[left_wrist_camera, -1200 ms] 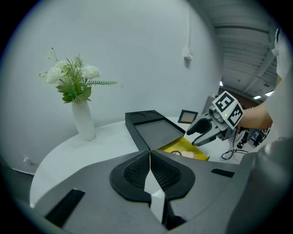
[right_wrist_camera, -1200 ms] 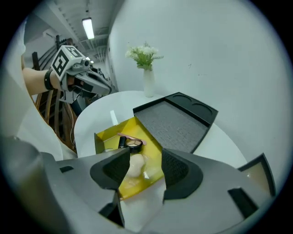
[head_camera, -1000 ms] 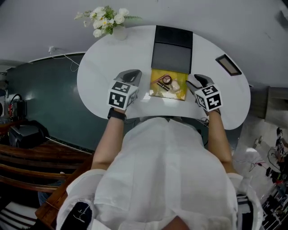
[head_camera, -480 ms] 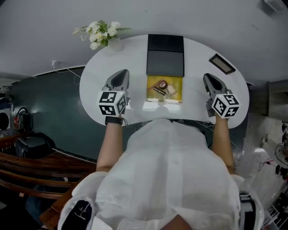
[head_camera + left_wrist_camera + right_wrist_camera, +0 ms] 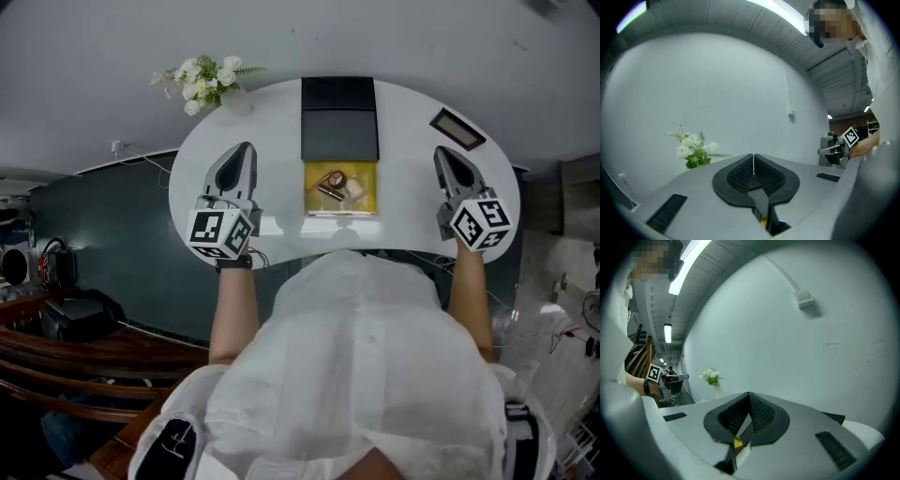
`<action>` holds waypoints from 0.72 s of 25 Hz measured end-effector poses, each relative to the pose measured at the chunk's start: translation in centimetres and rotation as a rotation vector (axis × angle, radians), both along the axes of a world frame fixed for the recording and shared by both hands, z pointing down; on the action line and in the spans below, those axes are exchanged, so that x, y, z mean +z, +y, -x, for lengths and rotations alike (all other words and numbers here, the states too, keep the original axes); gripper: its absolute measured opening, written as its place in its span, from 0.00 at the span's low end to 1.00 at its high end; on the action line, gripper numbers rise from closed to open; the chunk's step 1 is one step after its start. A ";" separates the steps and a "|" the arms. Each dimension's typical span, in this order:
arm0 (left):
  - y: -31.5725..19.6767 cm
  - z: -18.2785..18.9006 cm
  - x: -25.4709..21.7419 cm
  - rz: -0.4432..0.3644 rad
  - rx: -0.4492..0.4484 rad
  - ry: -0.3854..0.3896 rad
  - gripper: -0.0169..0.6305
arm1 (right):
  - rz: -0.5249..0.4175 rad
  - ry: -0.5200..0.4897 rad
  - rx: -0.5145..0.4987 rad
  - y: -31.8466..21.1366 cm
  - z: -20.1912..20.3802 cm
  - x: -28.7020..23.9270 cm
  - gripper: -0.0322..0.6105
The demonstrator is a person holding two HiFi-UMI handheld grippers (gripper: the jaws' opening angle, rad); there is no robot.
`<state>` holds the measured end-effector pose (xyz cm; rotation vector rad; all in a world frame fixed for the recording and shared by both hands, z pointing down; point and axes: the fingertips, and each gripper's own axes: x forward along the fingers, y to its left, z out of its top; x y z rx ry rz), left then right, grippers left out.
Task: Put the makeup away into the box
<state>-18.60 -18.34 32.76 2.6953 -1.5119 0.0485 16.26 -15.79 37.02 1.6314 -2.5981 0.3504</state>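
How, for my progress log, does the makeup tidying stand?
Done: makeup lies inside the yellow box. In hand: nothing; the left gripper and right gripper flank it with jaws shut, empty. Left: probably closing the open black lid.

The tabletop (image 5: 412, 169) is smooth white, glossy enough to throw back light near its front edge. The box (image 5: 367, 178) is lined in yellow with a slight sheen, and its lid (image 5: 339, 122) looks a flat matt black. The left claw (image 5: 753, 157) and the right claw (image 5: 749, 393) have matt grey plastic shells. The pads (image 5: 740, 176) inside look like black ribbed rubber. The person's shirt (image 5: 356, 356) is white cloth, softly creased. The wall (image 5: 717, 93) is plain matt paint.
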 end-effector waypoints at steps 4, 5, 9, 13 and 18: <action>0.6 -0.2 -0.2 -0.018 0.021 0.023 0.06 | -0.002 0.036 -0.015 0.4 0.3 0.1 0.07; 0.8 -0.3 -0.1 -0.014 0.027 0.027 0.06 | 0.003 0.040 -0.019 0.6 0.4 0.3 0.07; 1.0 -0.3 0.2 -0.007 0.034 0.055 0.06 | 0.010 0.044 -0.021 0.8 0.5 0.5 0.07; 0.9 0.0 -0.2 0.000 0.032 0.093 0.06 | 0.002 0.043 -0.020 0.9 0.4 0.0 0.07; 0.4 -0.2 -1.1 -0.012 0.044 0.108 0.06 | -0.028 0.047 -0.009 0.6 -0.1 -1.2 0.07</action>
